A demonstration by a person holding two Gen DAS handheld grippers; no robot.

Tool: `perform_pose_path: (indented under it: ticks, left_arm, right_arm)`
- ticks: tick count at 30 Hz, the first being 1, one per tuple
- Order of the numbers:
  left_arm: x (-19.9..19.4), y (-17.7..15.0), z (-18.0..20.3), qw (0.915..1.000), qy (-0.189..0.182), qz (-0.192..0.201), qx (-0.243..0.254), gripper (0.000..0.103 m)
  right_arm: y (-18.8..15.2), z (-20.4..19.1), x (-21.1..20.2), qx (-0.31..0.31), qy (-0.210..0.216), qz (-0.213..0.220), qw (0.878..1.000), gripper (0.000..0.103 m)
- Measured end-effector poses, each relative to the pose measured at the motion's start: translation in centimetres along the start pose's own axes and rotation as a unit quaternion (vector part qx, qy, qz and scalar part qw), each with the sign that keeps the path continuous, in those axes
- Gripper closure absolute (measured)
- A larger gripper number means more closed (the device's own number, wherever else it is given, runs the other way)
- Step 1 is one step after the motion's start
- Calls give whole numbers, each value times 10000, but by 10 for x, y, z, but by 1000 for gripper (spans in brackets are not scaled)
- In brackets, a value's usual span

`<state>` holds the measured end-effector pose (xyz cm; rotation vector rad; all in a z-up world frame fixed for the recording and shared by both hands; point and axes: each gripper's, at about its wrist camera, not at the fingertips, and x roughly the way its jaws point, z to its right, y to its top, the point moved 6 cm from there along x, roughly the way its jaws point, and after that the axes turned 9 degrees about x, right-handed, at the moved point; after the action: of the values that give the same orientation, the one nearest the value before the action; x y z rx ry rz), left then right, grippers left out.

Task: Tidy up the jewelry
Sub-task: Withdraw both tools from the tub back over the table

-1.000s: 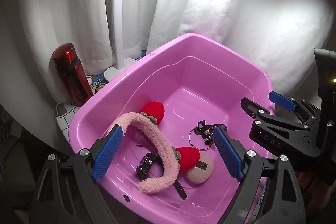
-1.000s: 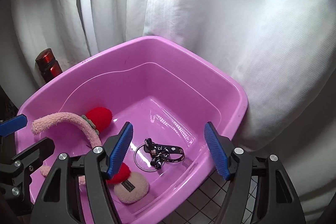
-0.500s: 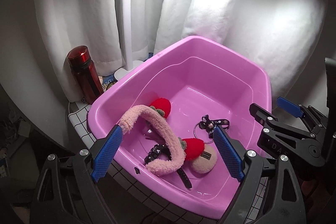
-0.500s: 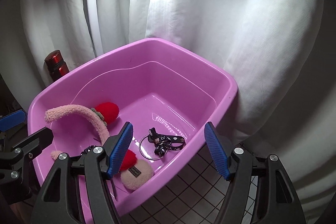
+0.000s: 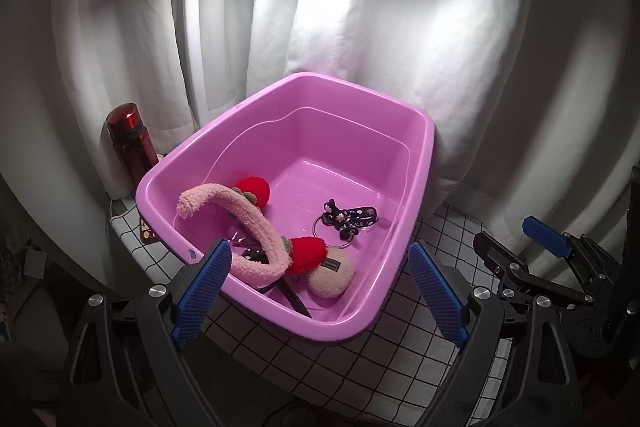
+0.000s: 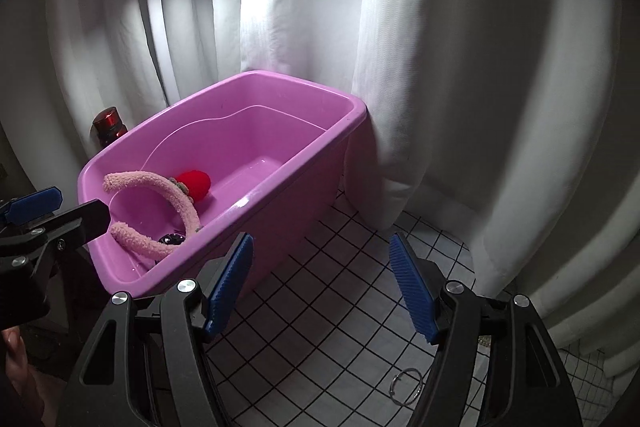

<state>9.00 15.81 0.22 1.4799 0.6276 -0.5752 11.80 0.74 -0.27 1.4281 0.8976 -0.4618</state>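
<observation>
A pink plastic tub (image 5: 416,187) (image 6: 320,187) stands on a checked cloth. In it lie a fuzzy pink headband (image 5: 256,227) (image 6: 168,191) with red strawberry pompoms (image 5: 308,255), a beige round puff (image 5: 332,271), a black printed ribbon with a metal ring (image 5: 348,223) and a black strap (image 5: 294,297). My left gripper (image 5: 320,291) is open and empty, held back above the tub's near rim. My right gripper (image 6: 322,285) is open and empty, over the cloth to the right of the tub. A thin metal ring (image 6: 406,387) lies on the cloth near it.
A dark red bottle (image 5: 130,143) (image 6: 108,123) stands left of the tub by the white curtain (image 5: 440,47). A white lamp post (image 5: 194,47) with a lit bar rises behind the tub. The checked cloth (image 6: 340,307) runs to the right of the tub.
Both grippers have drawn back and up from the tub, which looks smaller now. The right gripper has swung right, over the cloth. Both stay open and empty.
</observation>
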Motion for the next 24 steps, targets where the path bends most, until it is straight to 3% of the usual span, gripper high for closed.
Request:
perform_pose_path:
  ticks: [8, 14, 24]
  left_arm:
    - [-18, -18, 68, 9985, -421, 100, 340, 9]
    - [-9, -47, 125, 9962, -635, -133, 586, 7]
    - [30, -109, 194, 9936, -652, -616, 685, 7]
  right_arm:
    - [-46, 95, -59, 388, -511, 140, 9978, 36]
    - [-85, 169, -90, 646, -966, 91, 9932, 36]
    - [-139, 246, -78, 926, -999, -257, 9904, 36]
